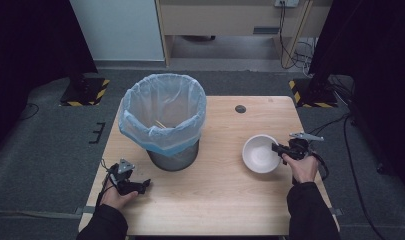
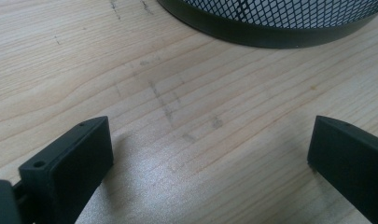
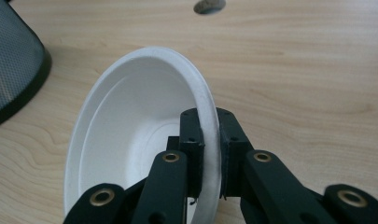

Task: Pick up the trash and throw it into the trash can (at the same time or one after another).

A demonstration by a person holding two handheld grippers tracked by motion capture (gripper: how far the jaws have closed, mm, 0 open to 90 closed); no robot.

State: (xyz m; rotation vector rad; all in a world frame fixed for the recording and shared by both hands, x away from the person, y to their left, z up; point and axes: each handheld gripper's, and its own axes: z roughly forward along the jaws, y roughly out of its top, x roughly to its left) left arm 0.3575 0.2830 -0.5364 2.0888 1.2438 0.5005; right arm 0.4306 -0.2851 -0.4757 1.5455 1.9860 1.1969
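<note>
At right of frame: right claw (image 3: 210, 154) clamped on the rim of the white round paper bowl (image 3: 130, 140), tilted above the pale wooden worktop (image 1: 215, 180).
Left claw (image 2: 210, 158): spread wide, holding nothing.
Done: bowl gripped.
Left: likely carrying it to the black mesh bin with blue liner (image 1: 162, 117), upper left.

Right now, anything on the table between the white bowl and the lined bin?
Nothing visible. The right hand-held gripper is shut on the rim of the white bowl, and the stretch of table between it and the bin is bare wood. The left hand-held gripper sits open on the bin's near left, off that line.
</note>
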